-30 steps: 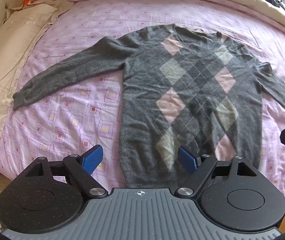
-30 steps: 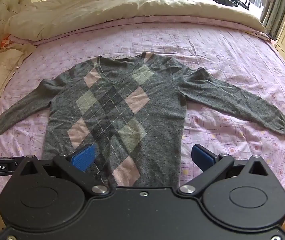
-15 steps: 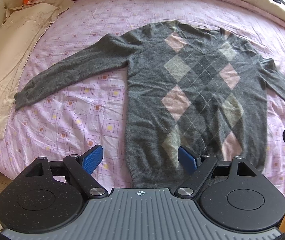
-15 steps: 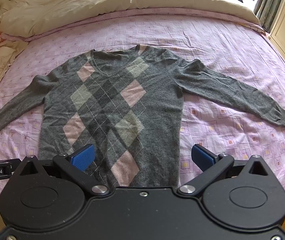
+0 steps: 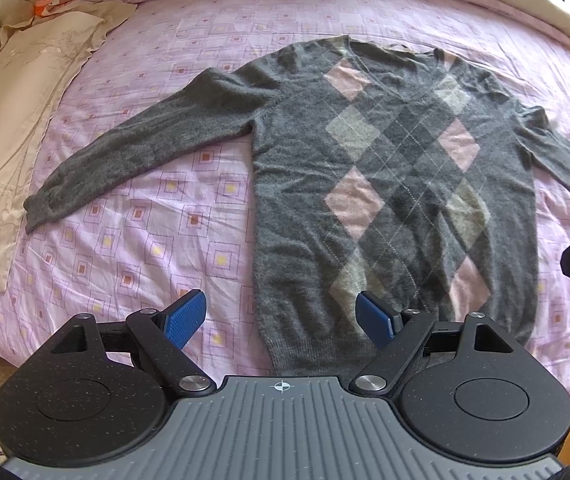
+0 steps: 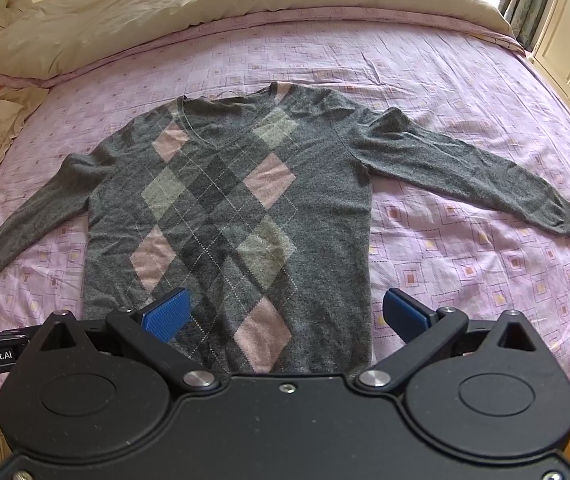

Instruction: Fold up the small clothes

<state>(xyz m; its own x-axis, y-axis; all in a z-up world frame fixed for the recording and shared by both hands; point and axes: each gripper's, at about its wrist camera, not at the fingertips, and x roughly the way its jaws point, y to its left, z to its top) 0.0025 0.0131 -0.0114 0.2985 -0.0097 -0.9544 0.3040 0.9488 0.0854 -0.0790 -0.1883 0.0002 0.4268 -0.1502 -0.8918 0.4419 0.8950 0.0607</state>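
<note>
We see the grey argyle sweater [image 5: 385, 184] lying flat and face up on the pink patterned bedspread [image 5: 173, 216], both sleeves spread out to the sides, its neckline on the far side from both claws. Our left gripper [image 5: 281, 318] hangs over the near edge of the bed with its blue pads [image 5: 187, 316] spread wide and nothing between them; the sweater's bottom hem lies just ahead of it, its left corner between the two fingers, and one sleeve reaches out ahead and to its left. Our right gripper [image 6: 287, 314] is likewise spread wide and empty, the hem's right half between its fingers and the other sleeve stretching ahead to its right. A cream duvet [image 6: 189, 12] is bunched beyond the sweater, and a cream pillow [image 5: 17, 92] lies far left of the left claw.
</note>
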